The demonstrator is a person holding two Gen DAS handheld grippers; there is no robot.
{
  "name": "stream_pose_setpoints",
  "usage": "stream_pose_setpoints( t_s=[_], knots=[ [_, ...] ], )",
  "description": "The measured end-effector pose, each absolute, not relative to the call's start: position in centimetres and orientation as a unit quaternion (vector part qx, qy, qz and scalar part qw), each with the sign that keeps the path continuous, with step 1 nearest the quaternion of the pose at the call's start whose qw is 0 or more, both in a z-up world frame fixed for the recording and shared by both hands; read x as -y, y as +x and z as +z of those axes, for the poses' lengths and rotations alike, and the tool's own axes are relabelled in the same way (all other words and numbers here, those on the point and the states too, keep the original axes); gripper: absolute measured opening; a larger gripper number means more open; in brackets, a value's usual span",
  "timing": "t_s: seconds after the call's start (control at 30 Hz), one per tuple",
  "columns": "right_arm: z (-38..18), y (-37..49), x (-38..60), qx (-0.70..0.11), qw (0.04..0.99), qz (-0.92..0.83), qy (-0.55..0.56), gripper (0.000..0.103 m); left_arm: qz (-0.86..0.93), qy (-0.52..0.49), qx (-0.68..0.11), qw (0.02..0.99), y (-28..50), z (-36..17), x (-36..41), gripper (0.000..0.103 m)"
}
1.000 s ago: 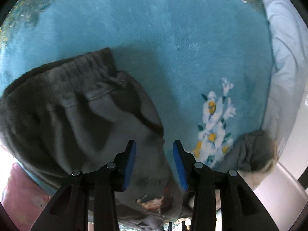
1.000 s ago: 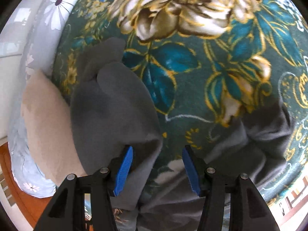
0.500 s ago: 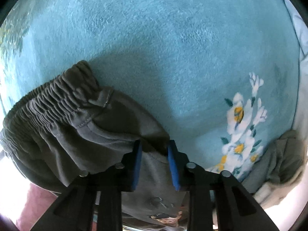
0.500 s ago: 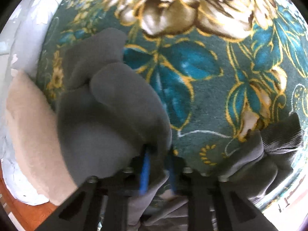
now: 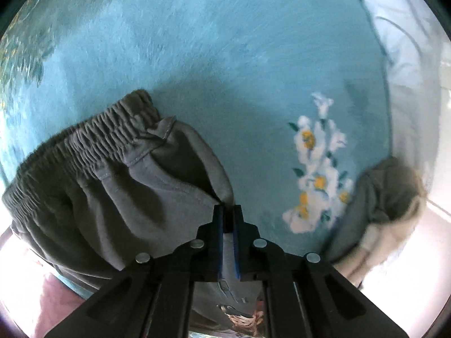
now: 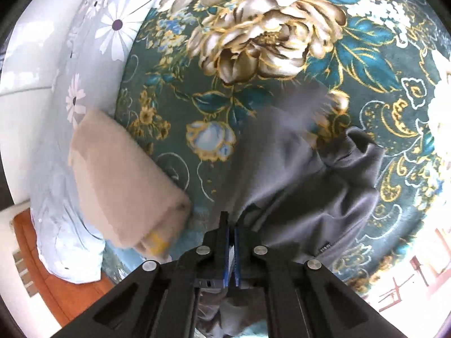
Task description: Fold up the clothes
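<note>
A pair of grey trousers lies on the bed. In the left wrist view its elastic waistband (image 5: 84, 140) bunches at the left, and my left gripper (image 5: 228, 211) is shut on a fold of the trousers (image 5: 157, 186) just below the waist. In the right wrist view my right gripper (image 6: 230, 225) is shut on the grey trousers (image 6: 304, 186) at a leg part, and the cloth hangs from it, lifted off the blanket and blurred at its far end.
The bed carries a plain teal blanket (image 5: 225, 56) with a white flower print (image 5: 318, 174) and a dark green floral blanket (image 6: 253, 56). A folded beige garment (image 6: 121, 174) lies at the left, a grey and cream pile (image 5: 380, 205) at the right. A pale daisy sheet (image 6: 93, 56) borders the bed.
Both grippers went from open to shut on the grey trousers. Both have risen since, and the right one has lifted the leg cloth off the blanket.
</note>
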State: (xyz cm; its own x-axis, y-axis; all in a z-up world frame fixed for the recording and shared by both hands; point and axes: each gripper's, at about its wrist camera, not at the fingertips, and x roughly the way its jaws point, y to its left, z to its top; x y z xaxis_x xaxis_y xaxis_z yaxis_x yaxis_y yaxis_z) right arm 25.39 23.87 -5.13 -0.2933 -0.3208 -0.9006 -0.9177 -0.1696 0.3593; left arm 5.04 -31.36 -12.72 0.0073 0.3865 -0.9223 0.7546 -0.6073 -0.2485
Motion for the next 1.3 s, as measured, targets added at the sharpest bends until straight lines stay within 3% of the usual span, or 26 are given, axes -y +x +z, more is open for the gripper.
stream_pose_setpoints(
  t_s=[0.17,0.37,0.6,0.77,0.83,0.9,1.0,1.1,1.3],
  knots=[
    [-2.1,22.0,-24.3,-0.574,0.229,0.600,-0.508,0.003,-0.608,0.658,-0.424,0.132,1.6,-9.0,32.5,0.004],
    [-0.1,21.1,-23.1,-0.514,0.201,0.667,-0.501,0.003,-0.728,0.523,-0.442,0.028,3.0,-0.9,36.4,0.000],
    [-6.7,27.8,-21.3,-0.538,0.247,0.586,-0.553,0.003,-0.617,0.573,-0.520,0.148,11.9,-8.1,41.2,0.000],
    [-7.0,28.4,-21.0,-0.540,0.250,0.583,-0.553,0.003,-0.605,0.593,-0.516,0.130,10.0,-9.1,39.0,0.001],
    [-7.1,27.8,-21.0,-0.537,0.246,0.589,-0.551,0.003,-0.605,0.602,-0.507,0.122,7.3,-9.1,37.6,0.012],
    [-6.9,27.4,-20.8,-0.533,0.244,0.592,-0.552,0.003,-0.602,0.604,-0.508,0.118,5.0,-9.4,36.3,0.037],
    [-6.9,27.2,-20.9,-0.537,0.247,0.589,-0.551,0.004,-0.598,0.606,-0.514,0.106,1.5,-9.6,34.4,0.052],
    [-7.0,27.4,-21.1,-0.545,0.252,0.581,-0.549,0.005,-0.582,0.620,-0.516,0.102,-2.6,-11.2,31.9,0.060],
    [-7.4,27.3,-21.3,-0.549,0.260,0.571,-0.552,0.006,-0.549,0.694,-0.444,0.136,-6.7,-15.0,28.6,0.061]
  ],
)
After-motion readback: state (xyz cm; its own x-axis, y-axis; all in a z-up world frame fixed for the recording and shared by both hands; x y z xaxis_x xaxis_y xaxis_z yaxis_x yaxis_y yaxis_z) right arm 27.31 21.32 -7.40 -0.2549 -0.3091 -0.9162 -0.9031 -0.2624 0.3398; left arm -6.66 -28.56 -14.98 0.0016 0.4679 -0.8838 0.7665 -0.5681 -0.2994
